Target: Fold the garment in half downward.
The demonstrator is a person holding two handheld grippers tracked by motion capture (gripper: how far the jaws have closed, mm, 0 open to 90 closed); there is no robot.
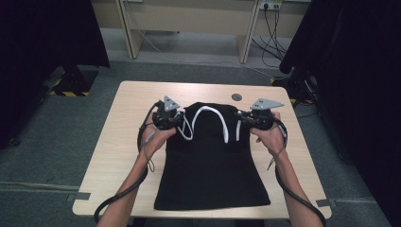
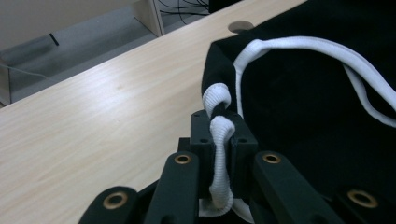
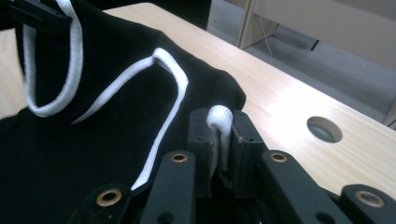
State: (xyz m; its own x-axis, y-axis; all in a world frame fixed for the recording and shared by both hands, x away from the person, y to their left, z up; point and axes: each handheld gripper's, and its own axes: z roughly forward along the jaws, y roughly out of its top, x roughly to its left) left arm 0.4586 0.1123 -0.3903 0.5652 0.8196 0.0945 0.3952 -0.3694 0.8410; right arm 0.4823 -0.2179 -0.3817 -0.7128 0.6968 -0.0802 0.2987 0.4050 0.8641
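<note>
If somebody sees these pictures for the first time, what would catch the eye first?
Probably the black garment spread over the middle of the light wooden table, with its white drawstring looping across the far end. At the two far corners, the left hand-held gripper and the right hand-held gripper each pinch that cord.

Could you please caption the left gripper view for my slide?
Left gripper shut on the white drawstring at the black garment's corner.

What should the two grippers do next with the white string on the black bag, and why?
Probably pull apart sideways. Each hand-held gripper, left and right, is shut on the white drawstring at a top corner of the black bag, and slack cord loops over the cloth, so pulling outward would likely cinch the top.
</note>
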